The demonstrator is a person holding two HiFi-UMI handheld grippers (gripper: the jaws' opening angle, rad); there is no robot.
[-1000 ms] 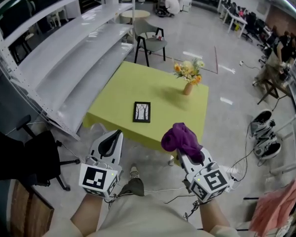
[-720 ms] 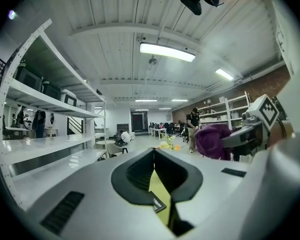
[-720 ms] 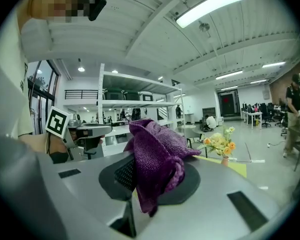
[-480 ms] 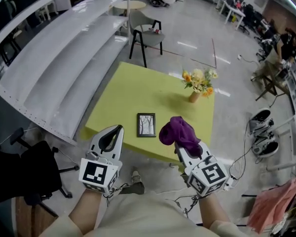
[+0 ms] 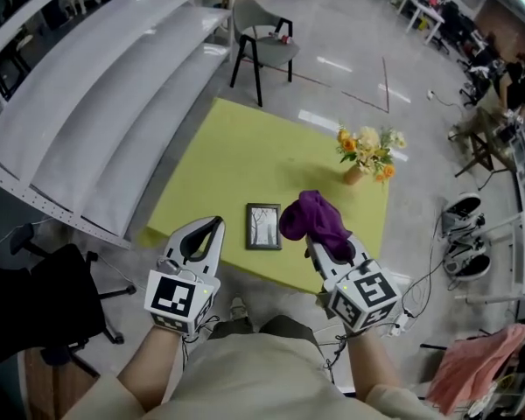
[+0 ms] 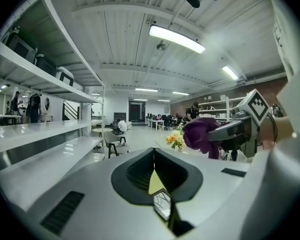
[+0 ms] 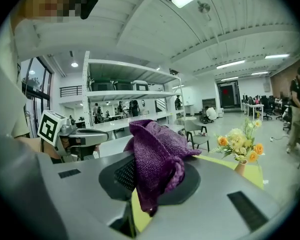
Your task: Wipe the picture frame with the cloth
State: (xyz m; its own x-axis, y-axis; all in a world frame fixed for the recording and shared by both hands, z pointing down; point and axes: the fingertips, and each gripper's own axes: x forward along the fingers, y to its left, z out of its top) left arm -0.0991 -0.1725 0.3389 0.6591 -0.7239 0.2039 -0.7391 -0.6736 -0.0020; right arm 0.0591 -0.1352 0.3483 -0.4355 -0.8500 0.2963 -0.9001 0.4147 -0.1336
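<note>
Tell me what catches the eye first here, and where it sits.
The purple cloth bunched in the right gripper stands out, above the near edge of the yellow-green table. That table carries a small picture frame lying flat near that edge and a vase of flowers toward its far right.

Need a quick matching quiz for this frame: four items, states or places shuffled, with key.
Items:
1. purple cloth
2. picture frame
3. vase of flowers
4. left gripper

States or places:
A. lies flat on the yellow-green table, near its front edge
B. jaws together, nothing between them
C. pinched in the right gripper
D. stands upright towards the table's right side

Pairs: 1-C, 2-A, 3-D, 4-B
</note>
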